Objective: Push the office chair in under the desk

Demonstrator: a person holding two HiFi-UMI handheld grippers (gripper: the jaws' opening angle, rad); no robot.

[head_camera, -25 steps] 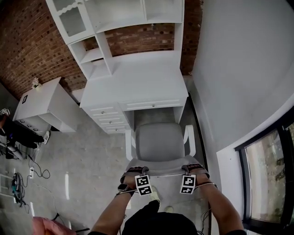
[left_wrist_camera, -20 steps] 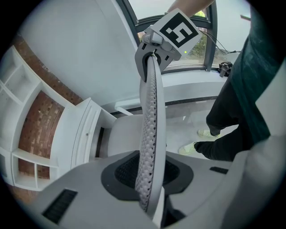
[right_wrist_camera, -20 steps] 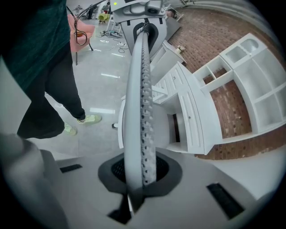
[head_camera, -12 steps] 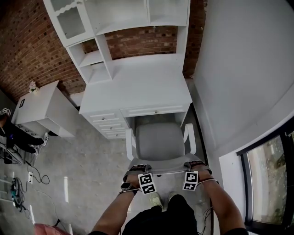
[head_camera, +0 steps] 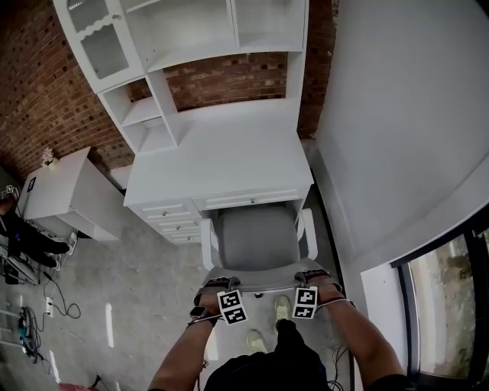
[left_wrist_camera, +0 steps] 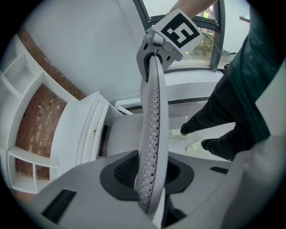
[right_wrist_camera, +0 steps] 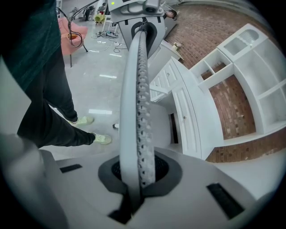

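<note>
The grey office chair [head_camera: 256, 238] faces the white desk [head_camera: 221, 164], the front of its seat tucked under the desktop edge. Both grippers hold the top rim of its mesh backrest [head_camera: 263, 284]. My left gripper [head_camera: 223, 289] has the rim [left_wrist_camera: 152, 112] between its jaws, which are opening slightly while still on it [left_wrist_camera: 149, 179]. My right gripper [head_camera: 307, 281] is shut on the same rim [right_wrist_camera: 136, 89], seen close up [right_wrist_camera: 138, 179]. Each gripper shows at the far end of the rim in the other's view: right [left_wrist_camera: 172, 33], left [right_wrist_camera: 143, 9].
Desk drawers [head_camera: 172, 221] stand left of the knee space. A white side cabinet [head_camera: 65, 195] and floor cables [head_camera: 27, 321] lie at left. A grey wall [head_camera: 397, 114] runs close on the right. The person's feet [head_camera: 263, 336] are behind the chair.
The chair has rolled toward the desk and its seat front now sits under the desktop. The person has stepped forward with it, both grippers still on the backrest.
</note>
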